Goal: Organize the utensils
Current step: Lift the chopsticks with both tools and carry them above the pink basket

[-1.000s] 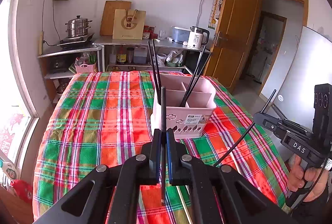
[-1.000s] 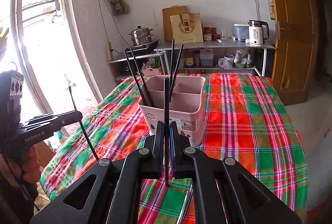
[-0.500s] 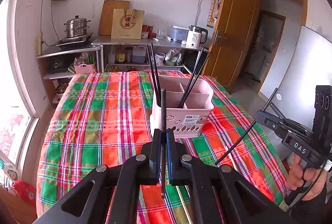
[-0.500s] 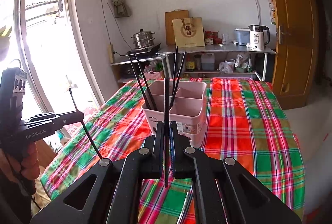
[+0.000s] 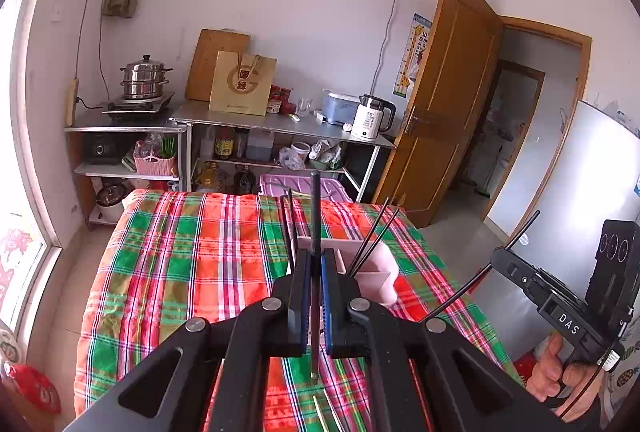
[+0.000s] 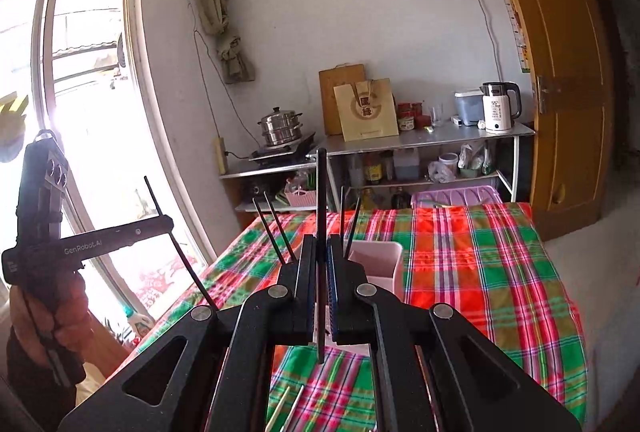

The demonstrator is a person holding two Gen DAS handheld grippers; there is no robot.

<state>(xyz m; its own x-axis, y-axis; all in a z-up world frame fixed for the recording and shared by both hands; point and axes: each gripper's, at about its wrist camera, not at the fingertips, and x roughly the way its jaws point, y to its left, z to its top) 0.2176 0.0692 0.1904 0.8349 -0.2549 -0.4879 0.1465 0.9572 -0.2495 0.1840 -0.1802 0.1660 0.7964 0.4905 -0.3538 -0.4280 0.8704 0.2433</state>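
Note:
My left gripper (image 5: pixel 315 262) is shut on a black chopstick (image 5: pixel 315 207) held upright. My right gripper (image 6: pixel 321 246) is shut on another black chopstick (image 6: pixel 320 191), also upright. Both hang above the near part of the table. A pink divided utensil basket (image 5: pixel 378 272) stands on the plaid tablecloth (image 5: pixel 192 264) just beyond the fingers, with several black chopsticks (image 5: pixel 374 234) leaning in it. It also shows in the right wrist view (image 6: pixel 378 260), partly hidden by the fingers. The right gripper shows at the right of the left view (image 5: pixel 516 256), the left gripper at the left of the right view (image 6: pixel 164 224).
Two pale chopsticks (image 5: pixel 326 410) lie on the cloth below the left gripper and show in the right view (image 6: pixel 286 408). Metal shelves (image 5: pixel 280 127) with a pot, kettle and bottles stand behind the table. A window is at the left, a wooden door (image 5: pixel 448 103) at the right.
Both grippers have risen and pulled back with their chopsticks; the basket now sits lower in both views and is partly hidden behind the fingers.

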